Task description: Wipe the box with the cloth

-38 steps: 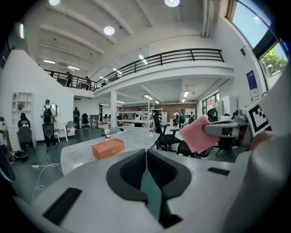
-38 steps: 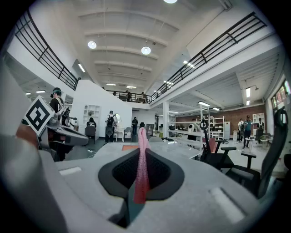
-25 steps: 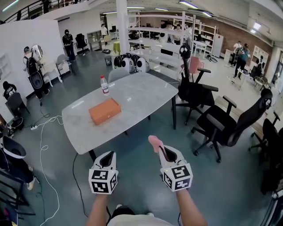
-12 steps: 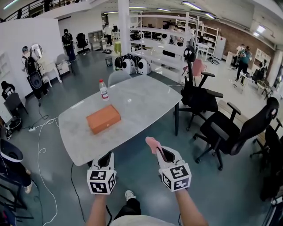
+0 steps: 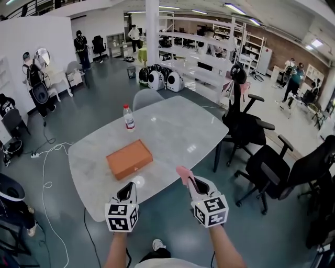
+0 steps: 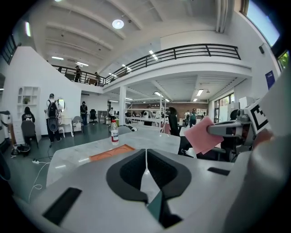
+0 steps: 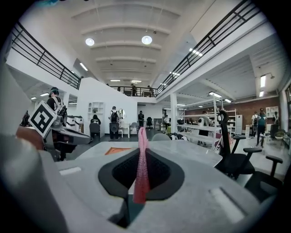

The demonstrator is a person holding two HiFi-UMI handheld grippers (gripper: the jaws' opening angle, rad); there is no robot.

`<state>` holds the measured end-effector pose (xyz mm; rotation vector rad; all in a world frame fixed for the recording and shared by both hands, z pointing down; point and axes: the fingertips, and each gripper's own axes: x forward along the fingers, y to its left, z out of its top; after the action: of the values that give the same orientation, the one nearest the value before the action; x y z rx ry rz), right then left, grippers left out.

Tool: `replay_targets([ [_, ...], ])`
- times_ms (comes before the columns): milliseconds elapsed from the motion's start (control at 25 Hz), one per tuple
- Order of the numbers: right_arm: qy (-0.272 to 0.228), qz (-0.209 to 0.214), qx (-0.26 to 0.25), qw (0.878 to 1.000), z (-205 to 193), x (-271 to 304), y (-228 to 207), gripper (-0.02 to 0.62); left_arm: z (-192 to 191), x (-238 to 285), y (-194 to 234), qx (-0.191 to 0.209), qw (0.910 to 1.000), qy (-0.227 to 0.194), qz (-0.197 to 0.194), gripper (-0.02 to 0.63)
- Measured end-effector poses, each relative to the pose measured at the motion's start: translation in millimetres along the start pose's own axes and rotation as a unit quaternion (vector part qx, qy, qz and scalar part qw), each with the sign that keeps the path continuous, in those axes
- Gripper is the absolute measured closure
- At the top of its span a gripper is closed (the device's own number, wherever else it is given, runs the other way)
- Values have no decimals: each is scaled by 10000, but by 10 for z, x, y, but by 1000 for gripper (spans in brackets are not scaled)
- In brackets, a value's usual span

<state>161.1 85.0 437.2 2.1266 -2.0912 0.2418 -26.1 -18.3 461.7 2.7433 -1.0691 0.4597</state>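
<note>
Right gripper (image 5: 192, 183) pinches the pink cloth (image 5: 184, 174). Left gripper (image 5: 125, 191) has its jaws pressed together, empty. Orange box (image 5: 129, 158) sits mid-frame on the marble table (image 5: 178, 125), with a bottle (image 5: 128, 117) beyond, label unreadable. Black chairs (image 5: 246, 128) crowd the right.

Bright, even indoor light from ceiling strips (image 5: 233, 8) and round lamps (image 7: 146, 40); pale daylight through high window (image 6: 268, 18). Soft glare patches on table (image 5: 191, 148). Shadows weak, soft-edged. Strong fisheye bend in every view, black corners in both gripper views. Balcony railing (image 6: 182, 50) bowed into an arc. Close up, left gripper (image 6: 146, 157), right gripper (image 7: 142, 150) and its cloth (image 7: 142, 182) blurred; hall behind sharp. Head view crisp at centre, softer toward edges.
</note>
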Motion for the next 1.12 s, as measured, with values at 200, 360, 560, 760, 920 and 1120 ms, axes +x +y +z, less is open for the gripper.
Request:
replay_targets([
  [200,106,139,-20,9998,115,533,49,577,112,248,422,-128,9999,34,66,591],
  [360,178,289,-1,9994,139,918,83,578,125,418,696,-190,9997,24,138,589],
  [560,190,388,30,9991,176,1261,121,578,134,490,977,-259,9993,15,276,591],
  [760,211,446,97,9987,188,1590,82,578,86,569,1196,-314,9984,60,464,590],
  [920,224,558,177,9980,155,1915,-28,578,34,693,1337,-337,9974,105,633,590],
  [1120,319,815,246,9959,79,2359,-164,578,-46,869,1490,-427,9944,184,944,589],
])
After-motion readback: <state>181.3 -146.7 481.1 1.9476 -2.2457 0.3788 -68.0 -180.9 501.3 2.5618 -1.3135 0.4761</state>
